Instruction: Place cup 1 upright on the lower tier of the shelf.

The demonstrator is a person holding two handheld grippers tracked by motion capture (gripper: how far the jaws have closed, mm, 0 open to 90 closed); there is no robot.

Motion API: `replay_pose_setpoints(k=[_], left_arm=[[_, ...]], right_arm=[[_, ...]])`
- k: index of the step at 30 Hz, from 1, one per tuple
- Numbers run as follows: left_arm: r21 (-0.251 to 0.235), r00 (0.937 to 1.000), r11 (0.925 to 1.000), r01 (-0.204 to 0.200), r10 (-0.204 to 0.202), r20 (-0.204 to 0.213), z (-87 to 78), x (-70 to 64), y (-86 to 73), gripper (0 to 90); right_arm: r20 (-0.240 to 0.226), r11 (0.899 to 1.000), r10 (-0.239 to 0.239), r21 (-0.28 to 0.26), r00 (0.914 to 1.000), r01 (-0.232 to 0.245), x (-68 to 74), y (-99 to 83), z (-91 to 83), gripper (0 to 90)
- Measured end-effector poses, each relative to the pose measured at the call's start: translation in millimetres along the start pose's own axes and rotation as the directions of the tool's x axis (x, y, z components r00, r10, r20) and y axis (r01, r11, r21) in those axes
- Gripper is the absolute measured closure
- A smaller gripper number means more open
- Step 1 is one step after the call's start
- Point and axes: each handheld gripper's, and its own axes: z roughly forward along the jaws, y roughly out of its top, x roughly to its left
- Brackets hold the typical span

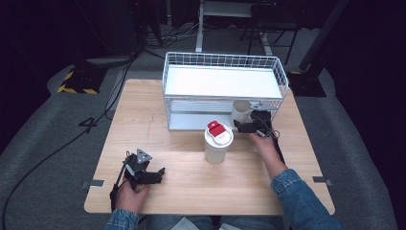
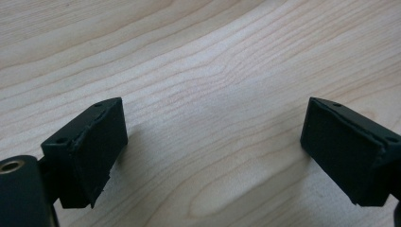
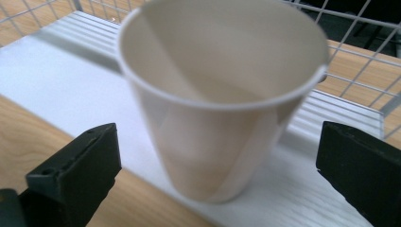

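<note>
An empty white paper cup (image 3: 222,109) stands upright on the lower white shelf of a wire rack (image 1: 225,64), at the shelf's front right (image 1: 241,112). My right gripper (image 1: 242,126) is open just in front of it; its jaws stand wide on either side of the cup without touching. A taller white cup with a lid and a red tab (image 1: 218,142) stands on the table in front of the rack. My left gripper (image 1: 160,173) rests open near the table's front left, over bare wood (image 2: 213,142).
The wooden table (image 1: 143,120) carries the white wire rack at its back centre. The rack's wire sides (image 3: 350,42) close in around the paper cup. Cables and stands lie on the grey floor (image 1: 43,129) beyond the table.
</note>
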Motion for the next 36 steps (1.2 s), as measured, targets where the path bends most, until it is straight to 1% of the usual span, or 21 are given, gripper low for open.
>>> replay_pose_setpoints(k=[2, 4, 5, 6, 7, 8, 9, 10, 11, 13, 14, 15, 16, 20, 24, 26, 27, 28, 29, 33, 36], left_arm=[[-0.001, 1.0, 1.0, -0.003, 0.003, -0.001, 1.5, -0.1, 1.7, 8.6], [0.0, 1.0, 1.0, -0.005, 0.005, 0.001, 2.2, 0.0, 2.5, 8.6], [0.0, 1.0, 1.0, -0.003, 0.003, 0.004, 2.5, 0.0, 2.7, 8.6], [0.0, 1.0, 1.0, -0.003, 0.003, 0.004, 2.5, 0.0, 2.7, 8.6], [0.001, 1.0, 1.0, -0.004, 0.004, 0.003, 2.5, 0.0, 2.8, 8.6], [0.001, 1.0, 1.0, -0.004, 0.004, 0.003, 2.5, 0.0, 2.8, 8.5], [0.0, 1.0, 1.0, -0.007, 0.007, 0.003, 2.6, 0.3, 2.9, 8.6], [0.0, 1.0, 1.0, -0.007, 0.007, 0.003, 2.6, 0.3, 2.9, 8.6], [0.001, 0.9999, 0.9999, -0.01, 0.01, 0.007, 2.7, 0.8, 3.1, 8.5], [0.004, 0.9998, 0.9999, -0.015, 0.015, 0.01, 2.7, 1.3, 3.4, 8.5], [-0.001, 0.9999, 0.9999, -0.012, 0.012, 0.007, 3.3, 1.1, 3.6, 8.5], [-0.002, 0.9999, 0.9999, -0.011, 0.012, 0.008, 3.8, 1.1, 3.9, 8.4], [0.0, 0.9998, 0.9999, -0.015, 0.015, 0.01, 4.2, 1.5, 4.5, 8.4], [-0.001, 0.9999, 0.9999, -0.013, 0.013, 0.007, 5.3, 1.1, 5.7, 8.3], [0.001, 0.9999, 0.9999, -0.013, 0.013, 0.009, 5.2, 1.1, 5.8, 8.4], [-0.003, 1.0, 1.0, -0.007, 0.007, 0.004, 5.4, 0.3, 5.5, 8.4], [-0.003, 1.0, 1.0, -0.005, 0.005, 0.003, 5.3, -0.1, 5.4, 8.5], [-0.003, 1.0, 1.0, -0.005, 0.005, 0.003, 5.3, -0.1, 5.4, 8.5], [-0.002, 1.0, 1.0, -0.006, 0.006, 0.003, 5.2, -0.1, 5.4, 8.5], [-0.001, 1.0, 1.0, -0.007, 0.007, 0.003, 5.0, -0.5, 5.3, 8.5], [0.0, 1.0, 1.0, -0.007, 0.007, 0.002, 4.9, -0.5, 5.3, 8.5]], right_arm=[[-0.015, 1.0, -0.015, 0.005, 0.9998, 0.016, -0.5, -0.6, -12.2, 2.0], [-0.018, 1.0, -0.02, 0.008, 0.9996, 0.02, -0.7, -0.6, -15.0, 2.2], [-0.024, 1.0, -0.026, 0.016, 0.9994, 0.026, -1.8, -0.4, -23.0, 2.3], [-0.024, 1.0, -0.026, 0.016, 0.9994, 0.026, -1.8, -0.4, -23.0, 2.3], [-0.04, 0.999, -0.028, 0.015, 0.9988, 0.029, -3.2, -0.4, -31.5, 2.3], [-0.04, 0.999, -0.028, 0.015, 0.9988, 0.029, -3.2, -0.4, -31.5, 2.3], [-0.051, 0.999, -0.036, 0.012, 0.9981, 0.036, -4.0, -0.8, -40.9, 2.3], [-0.051, 0.999, -0.036, 0.012, 0.9981, 0.036, -4.0, -0.8, -40.9, 2.3], [-0.061, 0.999, -0.033, 0.001, 0.9976, 0.034, -4.2, -1.8, -50.2, 2.3], [-0.07, 0.999, -0.035, -0.005, 0.9969, 0.034, -4.6, -3.1, -59.5, 2.5], [-0.07, 0.999, -0.035, -0.005, 0.9969, 0.034, -4.6, -3.1, -59.5, 2.5], [-0.076, 0.999, -0.039, -0.008, 0.9964, 0.038, -5.3, -4.4, -68.1, 2.8], [-0.076, 0.999, -0.039, -0.008, 0.9964, 0.038, -5.3, -4.4, -68.1, 2.8], [-0.097, 1.0, -0.022, 0.005, 0.995, 0.023, -8.2, -7.5, -85.7, 3.3], [-0.109, 1.0, -0.026, 0.007, 0.9937, 0.027, -9.3, -9.9, -95.4, 3.6], [-0.15, 1.0, -0.009, 0.013, 0.9887, 0.011, -10.4, -11.8, -100.6, 4.0], [-0.191, 0.999, 0.001, 0.034, 0.9816, 0.005, -10.9, -15.1, -105.6, 4.9], [-0.191, 0.999, 0.001, 0.034, 0.9816, 0.005, -10.9, -15.1, -105.6, 4.9], [-0.195, 0.998, -0.007, 0.06, 0.9808, 0.019, -10.5, -17.7, -109.3, 5.4], [-0.195, 0.998, -0.031, 0.051, 0.9803, 0.042, -10.2, -27.2, -120.4, 5.9], [-0.191, 0.998, -0.03, 0.049, 0.9811, 0.04, -10.3, -32.5, -126.0, 6.0]])
